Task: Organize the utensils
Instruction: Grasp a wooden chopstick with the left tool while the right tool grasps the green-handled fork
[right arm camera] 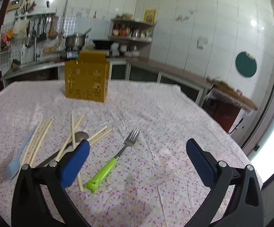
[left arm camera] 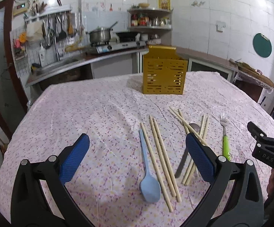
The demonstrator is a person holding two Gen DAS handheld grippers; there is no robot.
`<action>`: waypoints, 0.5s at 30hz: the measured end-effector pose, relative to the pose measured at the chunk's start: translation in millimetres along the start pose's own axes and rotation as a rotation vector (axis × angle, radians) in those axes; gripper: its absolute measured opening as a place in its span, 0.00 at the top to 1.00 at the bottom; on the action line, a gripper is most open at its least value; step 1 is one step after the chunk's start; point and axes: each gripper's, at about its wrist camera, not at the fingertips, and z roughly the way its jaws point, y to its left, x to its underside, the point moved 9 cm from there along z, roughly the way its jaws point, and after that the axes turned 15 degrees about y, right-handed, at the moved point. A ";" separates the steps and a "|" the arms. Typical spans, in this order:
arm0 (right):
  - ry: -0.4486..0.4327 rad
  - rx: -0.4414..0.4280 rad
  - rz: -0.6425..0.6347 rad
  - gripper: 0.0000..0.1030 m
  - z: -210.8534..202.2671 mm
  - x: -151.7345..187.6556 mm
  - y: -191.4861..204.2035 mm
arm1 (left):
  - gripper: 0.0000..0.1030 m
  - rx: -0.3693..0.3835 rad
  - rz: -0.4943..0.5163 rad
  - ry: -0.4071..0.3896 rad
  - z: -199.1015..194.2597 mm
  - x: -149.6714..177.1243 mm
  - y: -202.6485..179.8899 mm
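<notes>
Left wrist view takes in the whole spread of utensils on the table [left arm camera: 80, 113], with its flowered cloth. The left claw [left arm camera: 137, 147] hangs above them, jaws spread wide, pinching nothing. Between its fingers lies the pale blue spoon [left arm camera: 148, 179], bowl toward the camera, with three wooden chopsticks [left arm camera: 161, 160] just beside it on the right, roughly parallel. Further right, more chopsticks lie crossed over a metal spoon [left arm camera: 194, 127], partly hidden by the claw's right finger. Right of that sits the green-handled fork [left arm camera: 225, 141], tines pointing away. Part of the right claw shows at the far right edge. The yellow slotted utensil holder [left arm camera: 164, 71] stands upright at the far side of the table, well apart from the utensils.

Right wrist view, somewhat blurred, shows the same items pushed to its left half. The right claw [right arm camera: 137, 151] is also spread wide and empty, above bare cloth. This view shows the fork [right arm camera: 116, 158] whole, down to the frog-shaped end of its handle, lying between the fingers nearer the left one.
</notes>
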 end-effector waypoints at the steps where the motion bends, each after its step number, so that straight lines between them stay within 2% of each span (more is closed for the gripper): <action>1: 0.022 -0.007 -0.004 0.04 6.9 -2.0 0.9 | 0.05 0.005 -0.003 0.025 6.0 -4.4 0.9; 4: 0.139 -0.025 -0.010 0.04 40.5 -9.9 1.2 | 0.05 0.031 -0.003 0.093 24.8 -17.9 3.6; 7: 0.234 -0.084 0.025 0.04 68.9 -18.8 -0.8 | 0.05 -0.005 0.014 0.155 45.3 -30.2 4.4; 10: 0.327 -0.102 0.045 0.04 97.3 -24.3 1.1 | 0.05 0.020 0.018 0.257 72.6 -36.5 0.2; 12: 0.414 -0.143 0.066 0.05 119.7 -23.3 2.9 | 0.06 0.048 0.014 0.292 85.6 -40.6 -1.0; 13: 0.438 -0.155 0.075 0.07 125.5 -22.6 3.7 | 0.10 0.050 0.011 0.317 94.1 -41.8 0.0; 15: 0.494 -0.171 0.076 0.18 136.4 -20.5 6.0 | 0.22 0.053 0.002 0.358 106.9 -41.3 0.4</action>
